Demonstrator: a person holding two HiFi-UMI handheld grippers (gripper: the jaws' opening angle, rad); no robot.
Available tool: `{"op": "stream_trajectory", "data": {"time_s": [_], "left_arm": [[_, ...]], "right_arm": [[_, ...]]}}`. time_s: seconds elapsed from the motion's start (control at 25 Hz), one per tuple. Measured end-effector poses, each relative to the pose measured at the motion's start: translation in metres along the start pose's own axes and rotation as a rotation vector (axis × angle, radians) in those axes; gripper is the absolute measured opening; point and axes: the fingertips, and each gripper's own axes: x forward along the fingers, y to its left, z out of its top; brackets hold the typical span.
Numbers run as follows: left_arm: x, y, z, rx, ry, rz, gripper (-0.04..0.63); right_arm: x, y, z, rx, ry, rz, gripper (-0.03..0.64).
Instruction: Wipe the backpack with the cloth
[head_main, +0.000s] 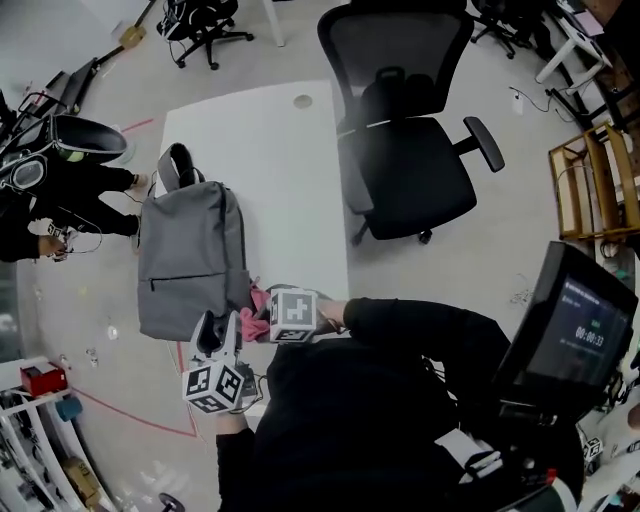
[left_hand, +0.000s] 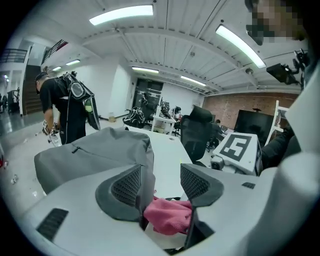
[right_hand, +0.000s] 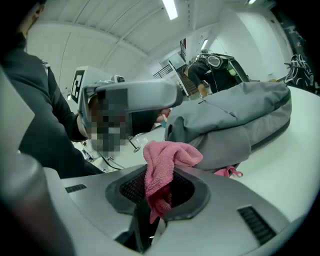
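Note:
A grey backpack (head_main: 190, 260) lies flat on the white table (head_main: 285, 160), its handle at the far end. My right gripper (head_main: 262, 318) is at the pack's near right corner, shut on a pink cloth (head_main: 257, 299). In the right gripper view the cloth (right_hand: 169, 161) sticks up out of the shut jaws, beside the backpack (right_hand: 235, 117). My left gripper (head_main: 220, 326) is open at the pack's near edge. In the left gripper view the backpack's (left_hand: 100, 152) corner hangs beside the left pad (left_hand: 127, 186), with the cloth (left_hand: 167, 216) low in the gap.
A black office chair (head_main: 410, 150) stands at the table's far right side. A person in black (head_main: 60, 195) stands left of the table. A dark screen (head_main: 575, 330) is at the right, a wooden shelf (head_main: 600, 185) beyond it.

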Motion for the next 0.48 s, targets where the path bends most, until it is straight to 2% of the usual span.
{"op": "stream_trajectory", "data": {"time_s": [0.16,0.24,0.28,0.4,0.48], "left_arm": [[-0.002,-0.007,-0.014,0.047,0.039,-0.005,0.261],[0.006,-0.008,-0.019,0.067,0.042,-0.021,0.261],[0.011,-0.008,-0.020,0.101,0.044,-0.034,0.261],[0.023,-0.002,-0.018,0.312,0.067,-0.050,0.261],[0.029,0.007,-0.010,0.485,0.074,-0.013,0.261]], "right_arm": [[-0.012,-0.031,0.007,0.015,0.005,-0.045,0.095],[-0.031,-0.072,0.012,0.048,-0.018,-0.140,0.095],[-0.046,-0.095,0.015,0.078,-0.039,-0.214,0.095],[-0.099,-0.156,0.024,0.210,-0.123,-0.464,0.095],[-0.124,-0.183,0.025,0.295,-0.178,-0.568,0.095]]}}
